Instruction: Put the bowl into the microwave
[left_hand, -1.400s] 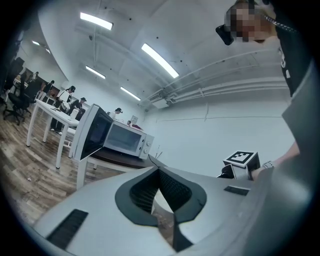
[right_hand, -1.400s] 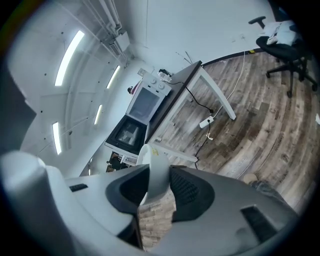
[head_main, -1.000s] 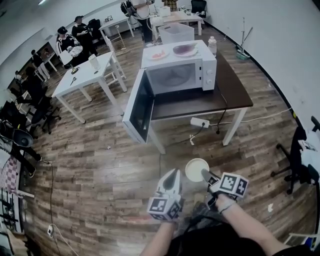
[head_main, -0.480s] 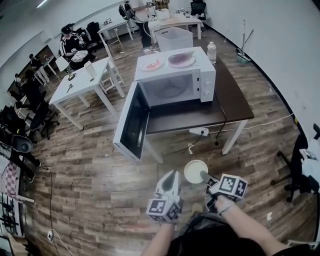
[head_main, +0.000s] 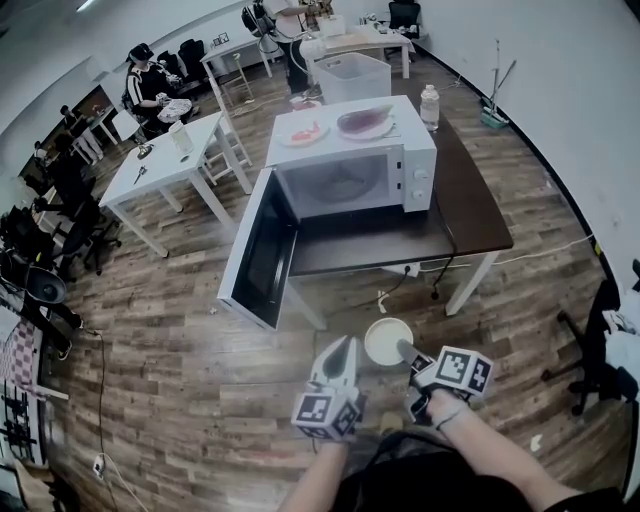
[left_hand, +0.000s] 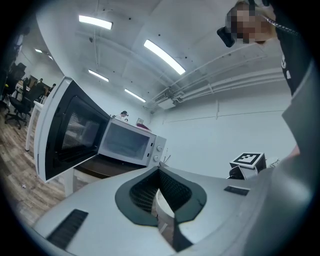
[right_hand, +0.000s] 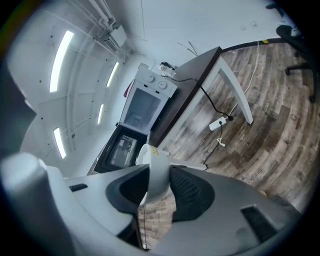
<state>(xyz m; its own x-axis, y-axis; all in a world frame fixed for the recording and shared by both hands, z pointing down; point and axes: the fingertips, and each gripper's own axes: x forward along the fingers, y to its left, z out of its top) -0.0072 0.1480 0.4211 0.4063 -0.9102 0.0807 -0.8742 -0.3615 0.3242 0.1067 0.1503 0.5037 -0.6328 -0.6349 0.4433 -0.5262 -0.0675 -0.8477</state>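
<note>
Bowl (head_main: 388, 340): round, pale cream, smooth, thin-walled. It hangs over the floor (head_main: 180, 350), near side of the worktop (head_main: 470, 210), well short of the microwave (head_main: 350, 170). The right claw (head_main: 408, 352) is clamped on its right rim, and the right gripper view shows the rim edge-on between the dark ribbed pads (right_hand: 192, 192). The bowl's inside is not visible.

Left claw (head_main: 345, 348): just left of the bowl, jaws drawn together to a point and not holding it. In its own view a pale sliver sits between the pads; I cannot make out what it is.

The microwave is a white box with its dark-glass door (head_main: 258, 250) swung wide to the left. Its cavity is dim and the contents are unreadable. Two plates (head_main: 305, 132) with reddish and purplish food lie on its top, and a clear bottle (head_main: 430, 105) stands to the right.

The worktop has a dark brown slab on white legs, with a white power strip (head_main: 405, 269) hanging under its near edge. The floor is grey-brown wood plank. White tables (head_main: 165, 160) and seated people fill the far left, partly cut off.
</note>
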